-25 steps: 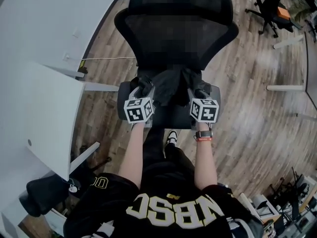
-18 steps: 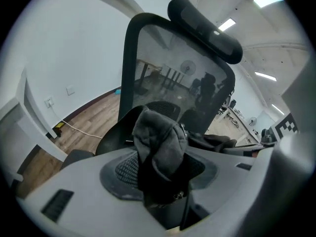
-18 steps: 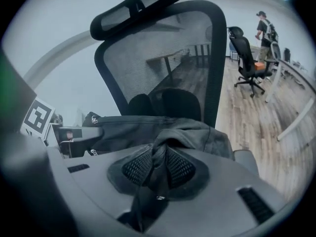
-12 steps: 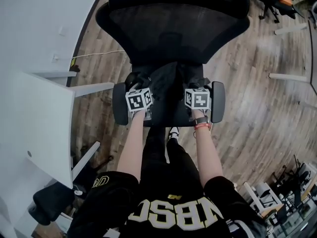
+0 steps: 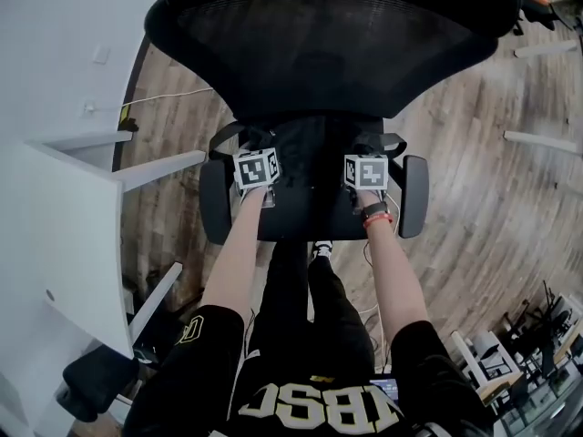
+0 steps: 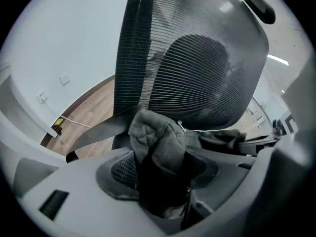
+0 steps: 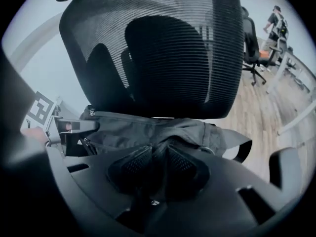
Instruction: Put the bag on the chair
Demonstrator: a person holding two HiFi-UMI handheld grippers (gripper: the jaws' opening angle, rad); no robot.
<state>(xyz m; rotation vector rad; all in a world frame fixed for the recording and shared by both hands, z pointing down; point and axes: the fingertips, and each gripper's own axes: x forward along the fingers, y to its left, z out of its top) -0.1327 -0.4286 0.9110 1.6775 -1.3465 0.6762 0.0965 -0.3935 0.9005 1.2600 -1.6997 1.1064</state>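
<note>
A black fabric bag (image 5: 310, 153) lies on the seat (image 5: 301, 224) of a black mesh office chair, right up against its backrest (image 5: 319, 53). My left gripper (image 5: 250, 144) is at the bag's left end. In the left gripper view a bunched, quilted grey fold of the bag (image 6: 158, 137) still stands pinched between the jaws of that gripper (image 6: 160, 181), which are opening. A strap (image 6: 98, 130) trails to the left. My right gripper (image 5: 369, 146) is at the bag's right end. In its own view, my right gripper (image 7: 155, 169) is shut on dark bag fabric (image 7: 148, 127).
The chair's armrests (image 5: 214, 203) (image 5: 414, 194) flank both grippers. A white desk (image 5: 64, 235) stands at the left, with a cable (image 5: 164, 98) on the wood floor beyond it. White table legs (image 5: 547, 139) lie to the right. Another chair (image 7: 256, 53) and a person (image 7: 274, 19) are far off.
Both grippers have carried the bag forward over the seat, up to the backrest. The chair now fills more of the head view.
</note>
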